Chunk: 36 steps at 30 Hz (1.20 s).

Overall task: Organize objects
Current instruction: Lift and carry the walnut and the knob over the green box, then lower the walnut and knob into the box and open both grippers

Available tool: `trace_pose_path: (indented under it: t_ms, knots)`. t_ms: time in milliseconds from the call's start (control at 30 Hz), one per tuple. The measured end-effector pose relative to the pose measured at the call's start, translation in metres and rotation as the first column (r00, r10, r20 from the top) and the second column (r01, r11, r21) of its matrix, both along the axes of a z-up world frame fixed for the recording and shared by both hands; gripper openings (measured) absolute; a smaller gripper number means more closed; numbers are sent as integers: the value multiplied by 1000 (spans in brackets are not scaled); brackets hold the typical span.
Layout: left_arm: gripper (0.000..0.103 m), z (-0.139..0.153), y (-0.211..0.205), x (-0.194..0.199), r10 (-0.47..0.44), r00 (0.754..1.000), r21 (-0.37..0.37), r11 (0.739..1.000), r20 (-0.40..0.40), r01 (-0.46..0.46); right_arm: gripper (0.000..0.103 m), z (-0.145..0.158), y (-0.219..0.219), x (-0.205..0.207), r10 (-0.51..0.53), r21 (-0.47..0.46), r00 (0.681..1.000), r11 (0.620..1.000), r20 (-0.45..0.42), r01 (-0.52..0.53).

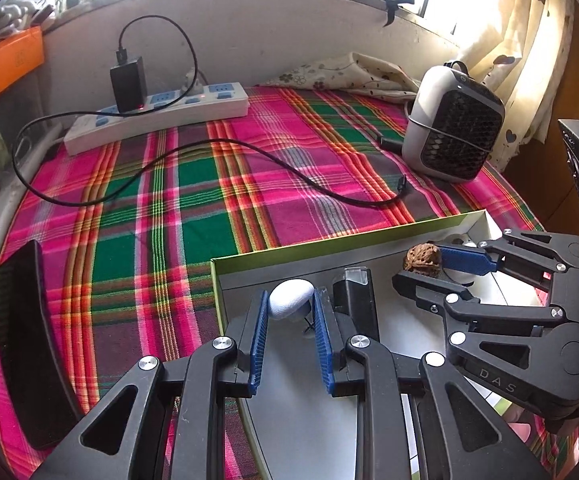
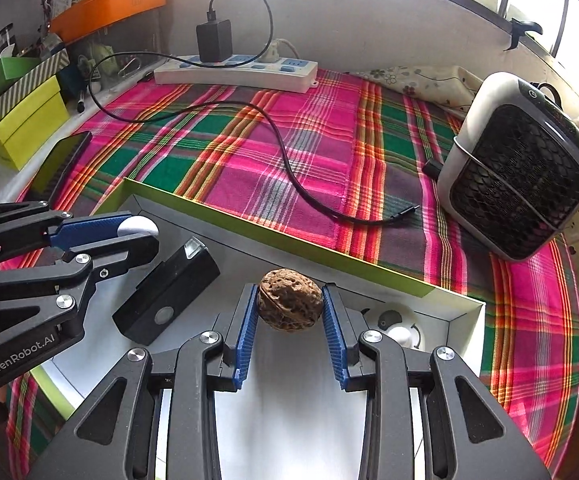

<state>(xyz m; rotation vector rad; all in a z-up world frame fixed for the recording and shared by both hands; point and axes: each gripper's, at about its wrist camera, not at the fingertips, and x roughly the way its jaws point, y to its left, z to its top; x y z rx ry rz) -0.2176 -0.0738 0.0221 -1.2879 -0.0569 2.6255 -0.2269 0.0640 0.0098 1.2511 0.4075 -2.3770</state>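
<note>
Your left gripper (image 1: pixel 291 312) is nearly closed, pads pinching a small white oval pebble (image 1: pixel 291 299). Your right gripper (image 2: pixel 290 312) is clamped on a wrinkled brown walnut (image 2: pixel 290 300). Both hang over the green-rimmed open box w/ grey floor (image 2: pixel 249 222), beside a black rectangular gadget (image 2: pixel 169 290) lying in it.

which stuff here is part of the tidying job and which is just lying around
In the job: walnut in the right gripper; white stone in the left gripper; green-rimmed box; black block inside it.

Lying about: heater, power strip, black cable, phone.
</note>
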Motion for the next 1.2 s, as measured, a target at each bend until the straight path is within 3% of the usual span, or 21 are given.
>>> trace_pose_path:
  t_ms: [433, 1033, 1100, 1200]
  knots:
    - [21, -2, 6, 0, -4, 1000, -55, 998, -20, 2, 33, -6, -7, -4, -4, 27, 1000, 1000, 4, 4]
    - [23, -2, 5, -2, 3, 1000, -51, 999, -16, -4, 33, -6, -5, -6, -21, 28, 1000, 999, -2, 21]
    - [24, -2, 4, -1, 5, 1000, -45, 999, -13, -5, 35, -5, -3, -6, -29, 24, 1000, 999, -7, 29]
    - [26, -2, 5, 1, 3, 1000, -45, 999, -12, -3, 46, -3, -1, -5, -36, 13, 999, 999, -17, 37]
